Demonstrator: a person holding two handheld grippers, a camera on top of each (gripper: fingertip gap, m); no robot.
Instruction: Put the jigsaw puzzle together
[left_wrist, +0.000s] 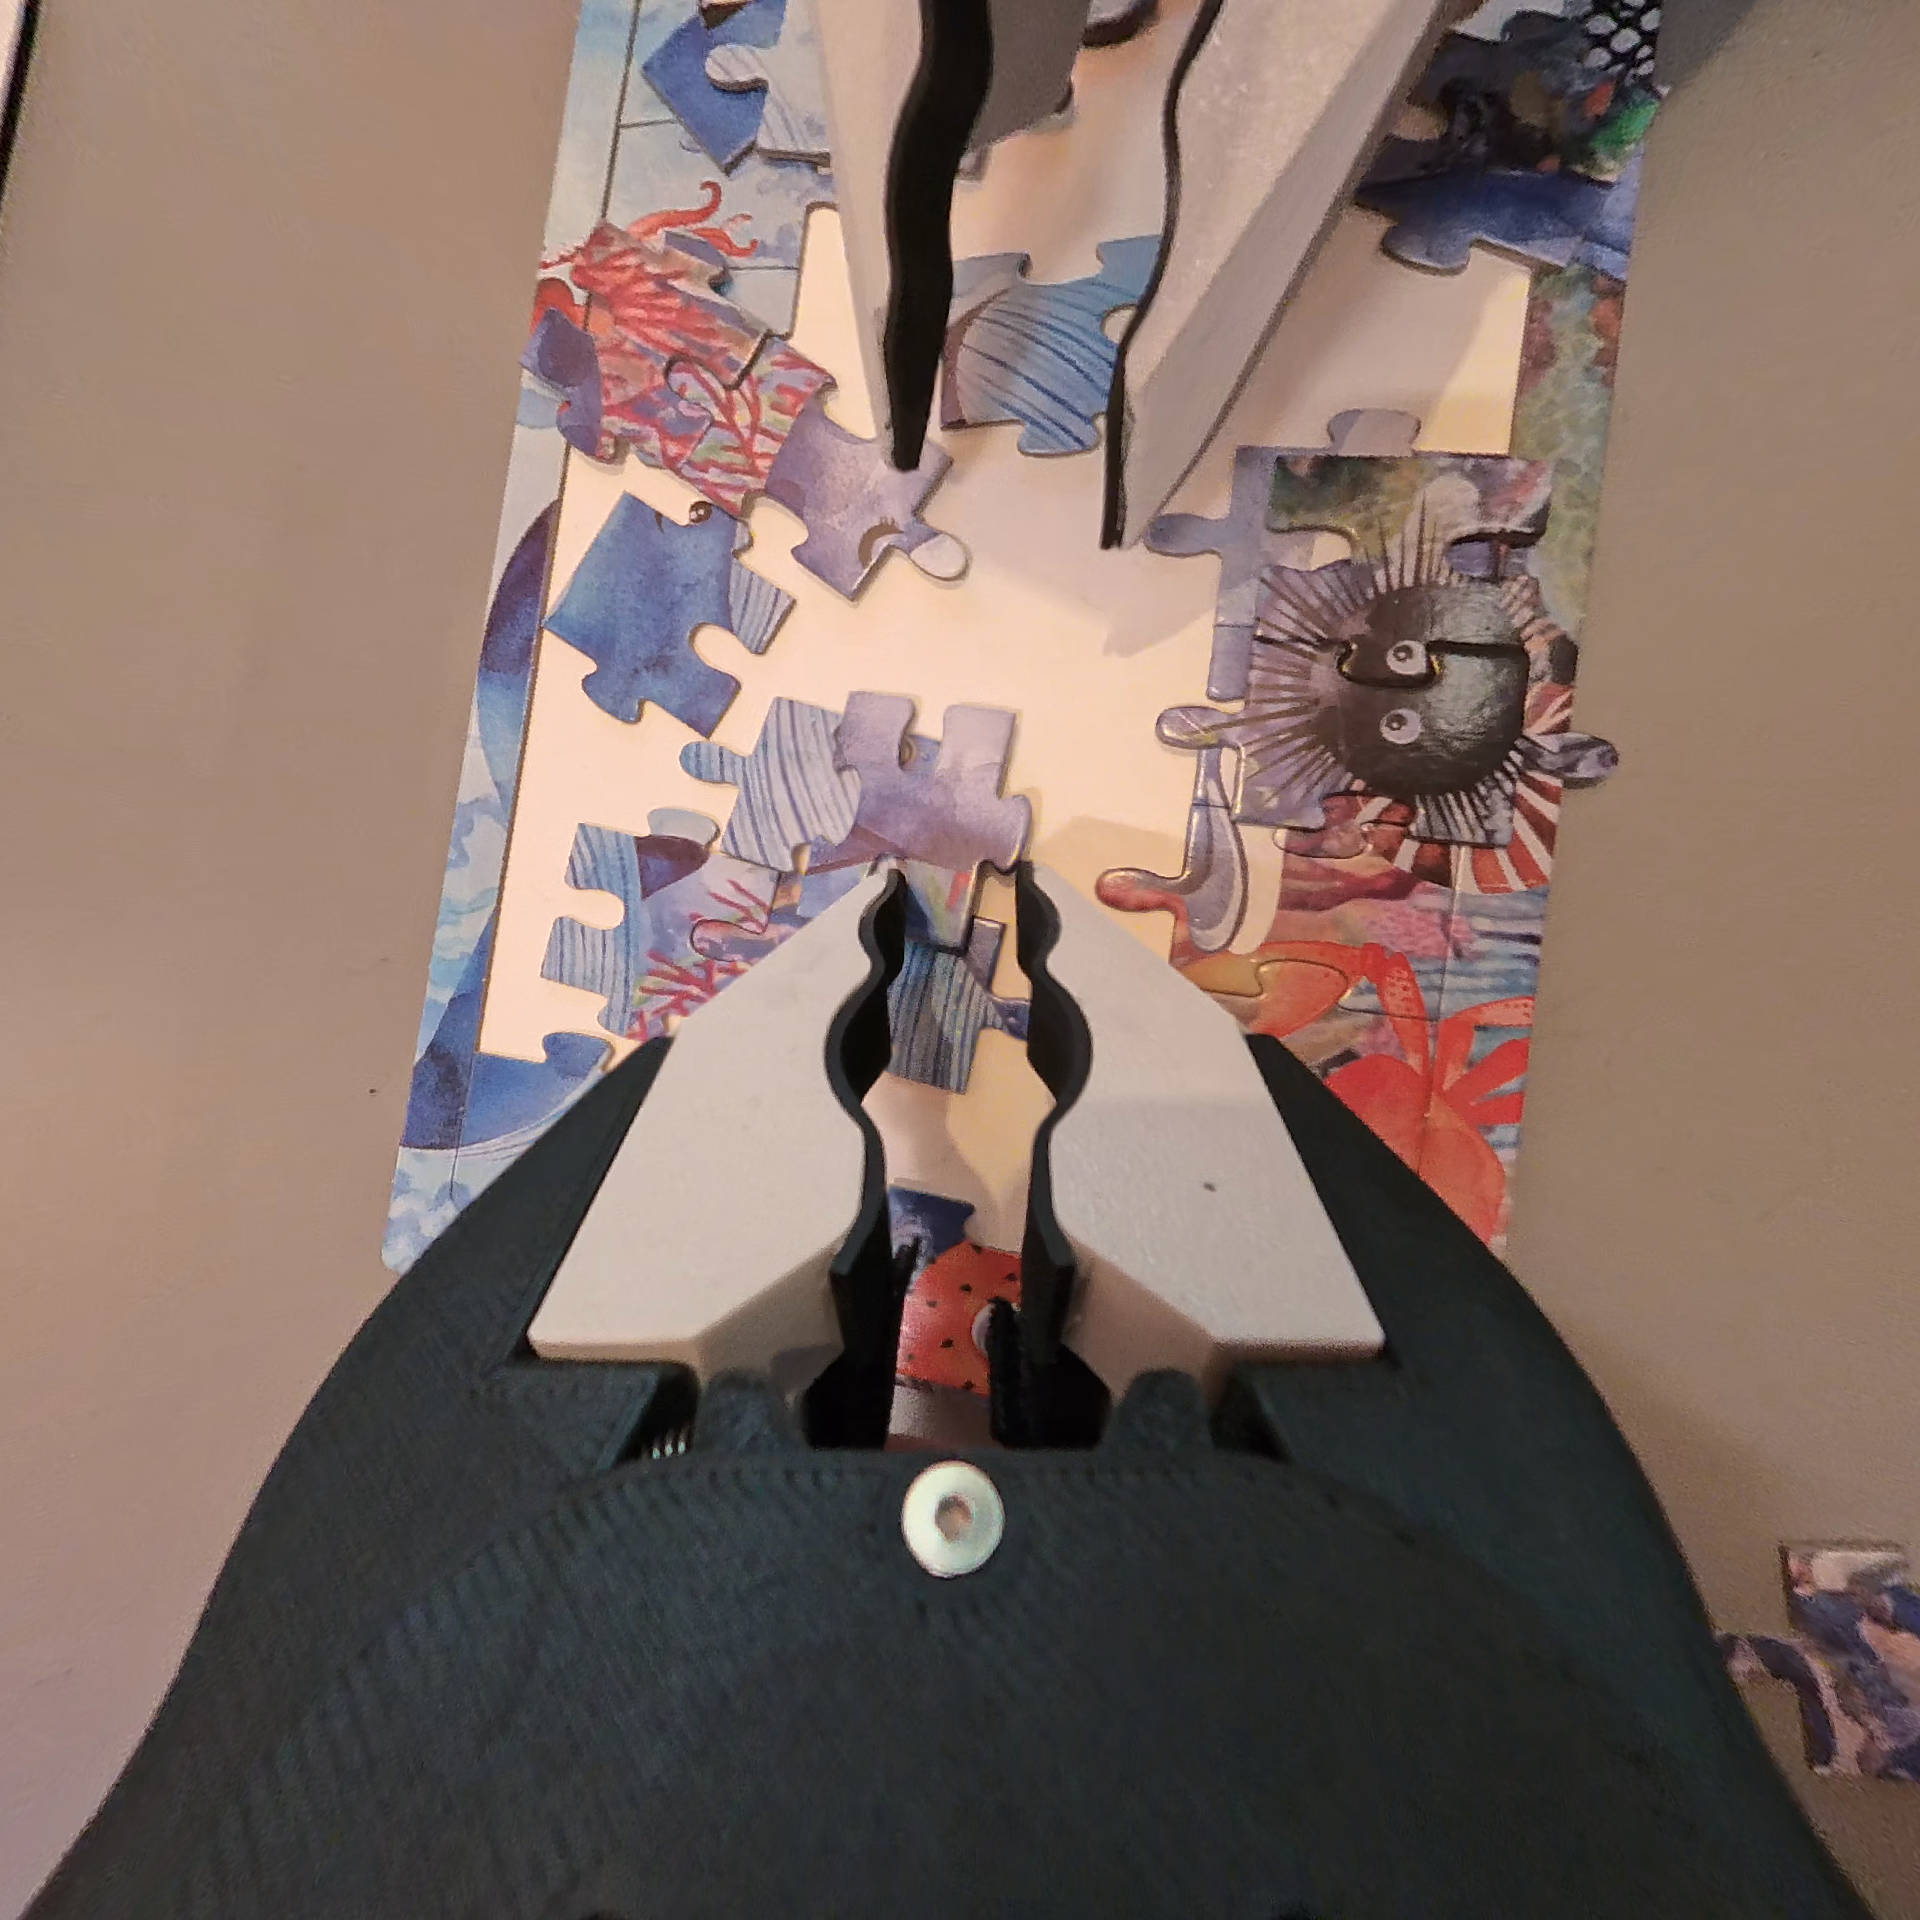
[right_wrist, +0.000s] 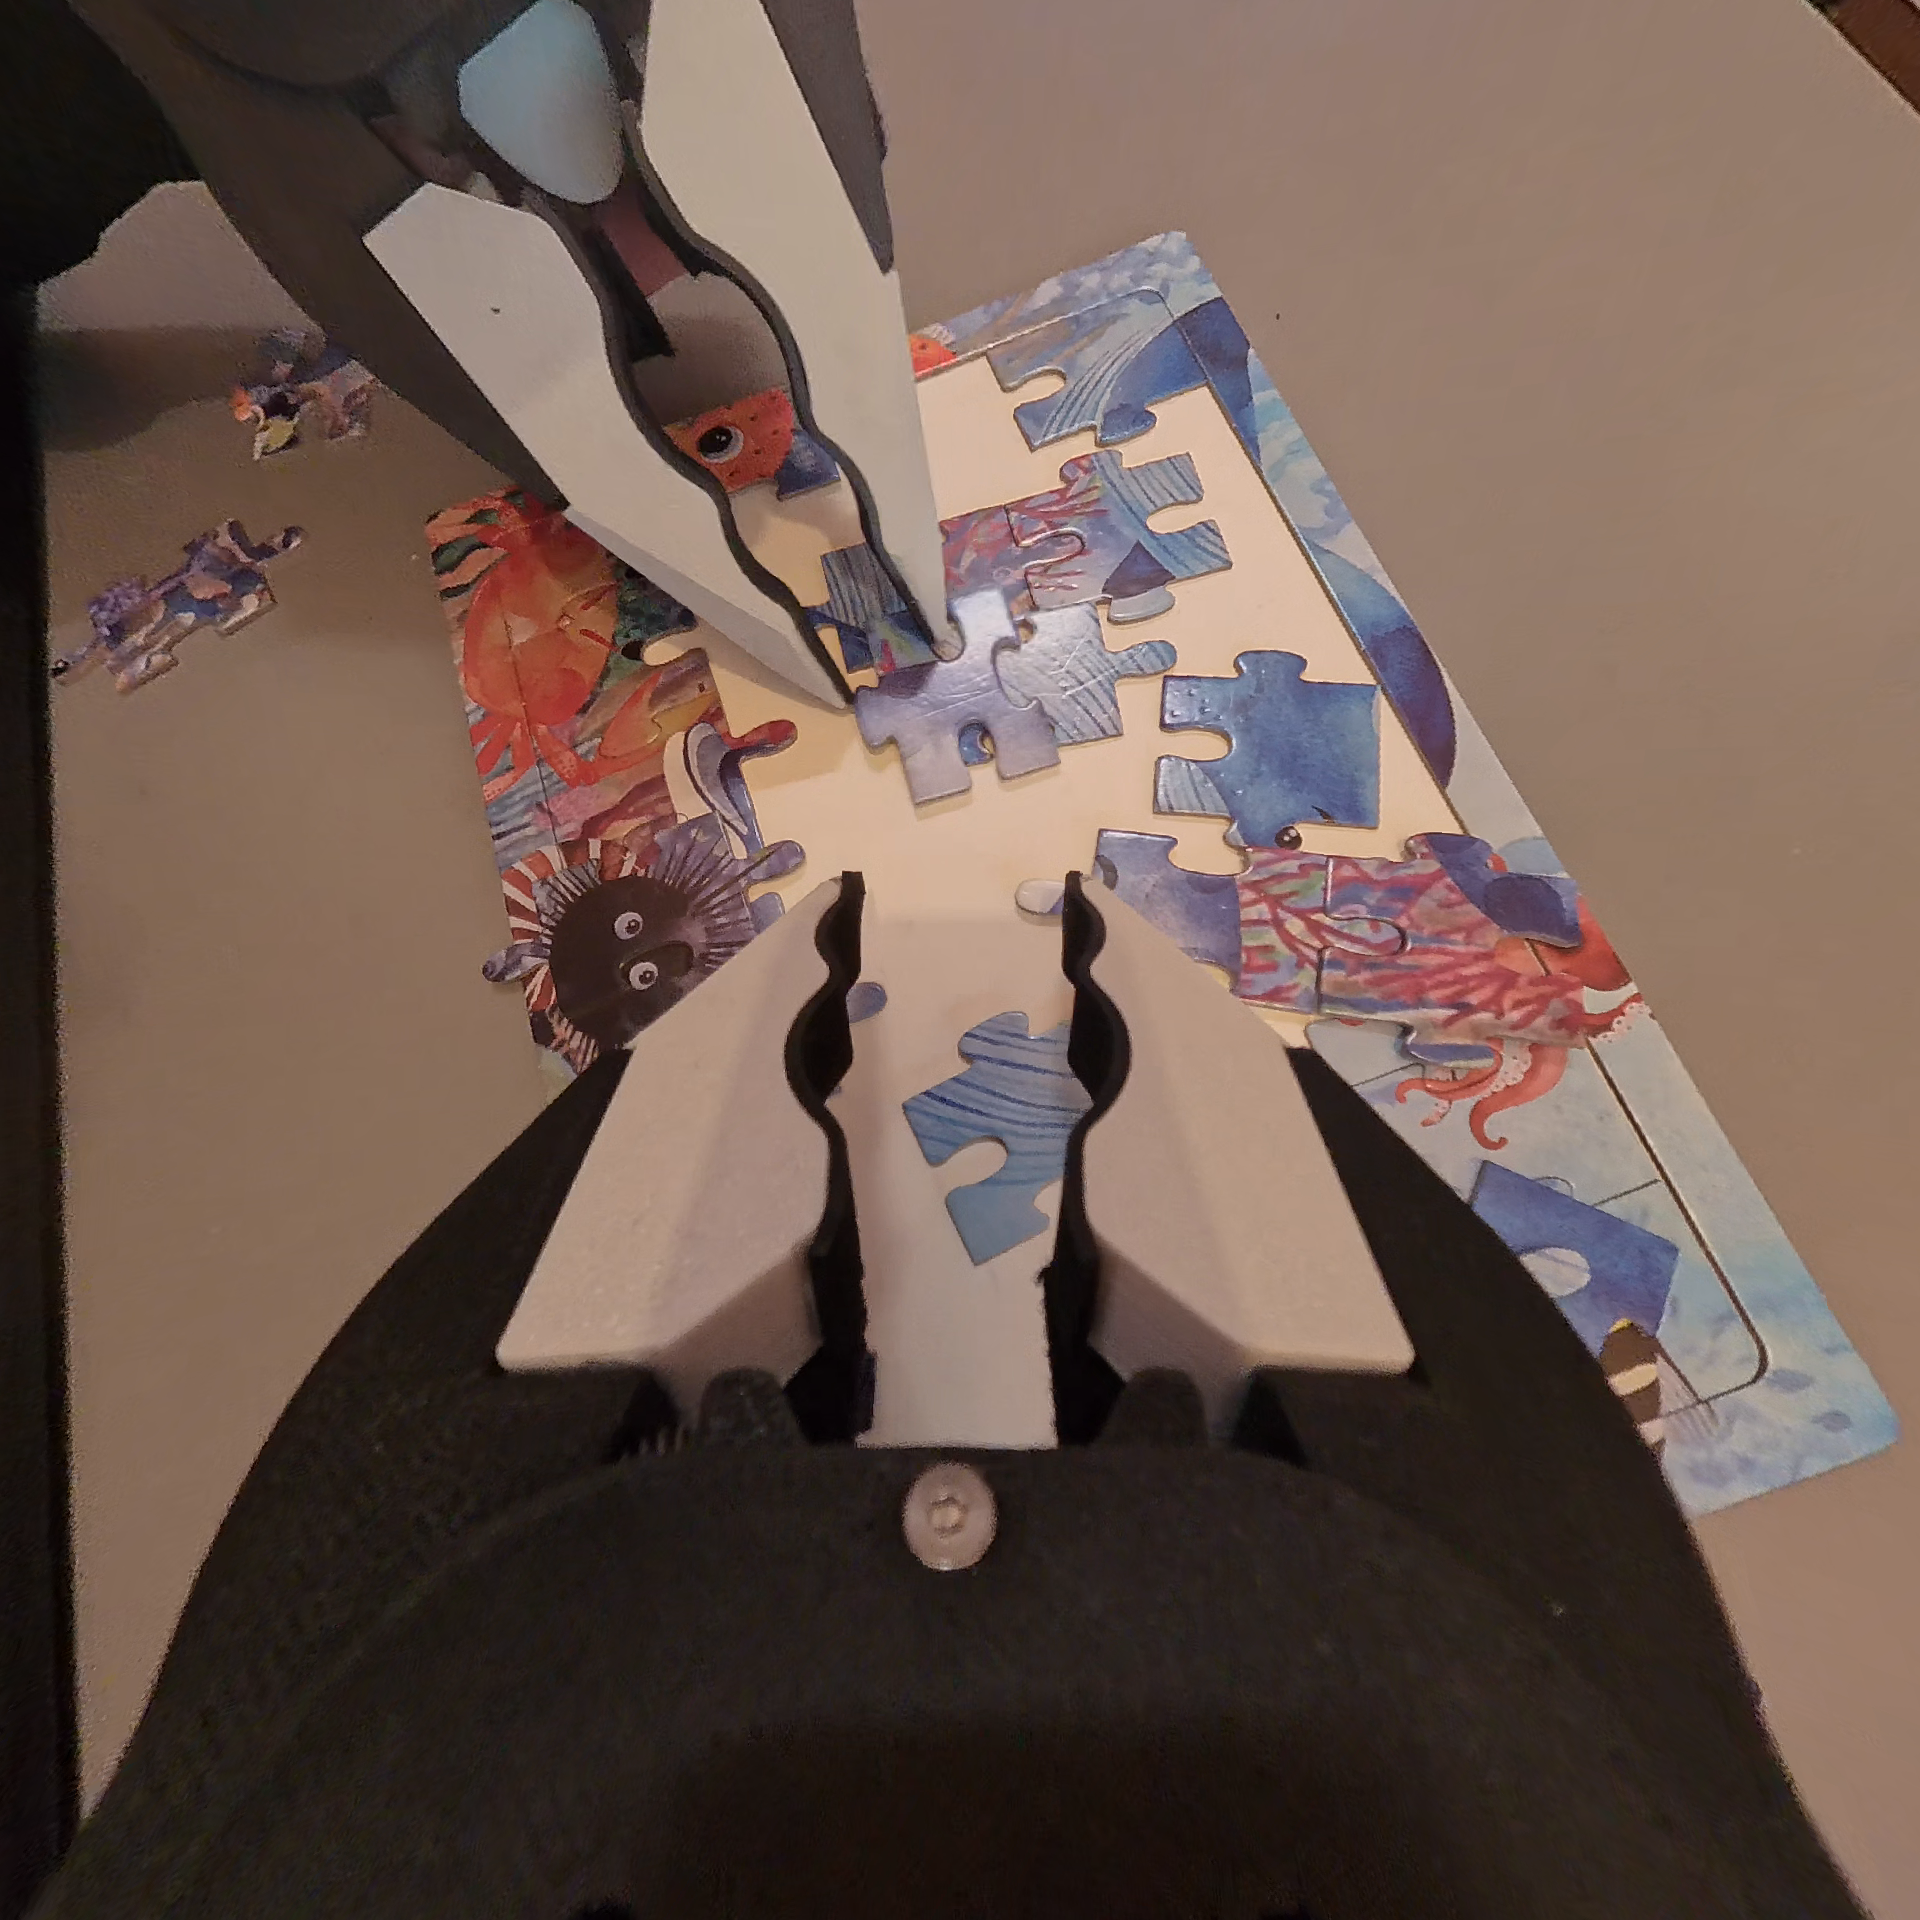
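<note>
The puzzle tray (left_wrist: 1049, 644) (right_wrist: 935, 831) lies on a beige table, its cream middle partly bare. My left gripper (left_wrist: 958, 881) (right_wrist: 891, 673) has its jaws narrow, pinching the edge of a lavender puzzle piece (left_wrist: 935, 800) (right_wrist: 961, 717) that overlaps a striped blue piece (left_wrist: 774, 800). My right gripper (right_wrist: 964, 883) (left_wrist: 1006, 506) is open and empty over the bare middle. One of its fingertips (left_wrist: 906, 457) rests at a lavender and coral piece (left_wrist: 852, 499) (right_wrist: 1174, 904). A loose striped blue piece (right_wrist: 997, 1122) (left_wrist: 1029, 364) lies between the right fingers.
A joined black sea urchin section (left_wrist: 1403, 675) (right_wrist: 613, 945) and an orange crab section (left_wrist: 1423, 1049) (right_wrist: 540, 644) sit at one tray side. A loose blue piece (left_wrist: 644, 613) (right_wrist: 1268, 748) lies on the tray. Two loose purple pieces (right_wrist: 177, 613) (right_wrist: 301, 400) lie on the table (right_wrist: 1455, 312). About 6 centimeters separates my left fingertips from my right.
</note>
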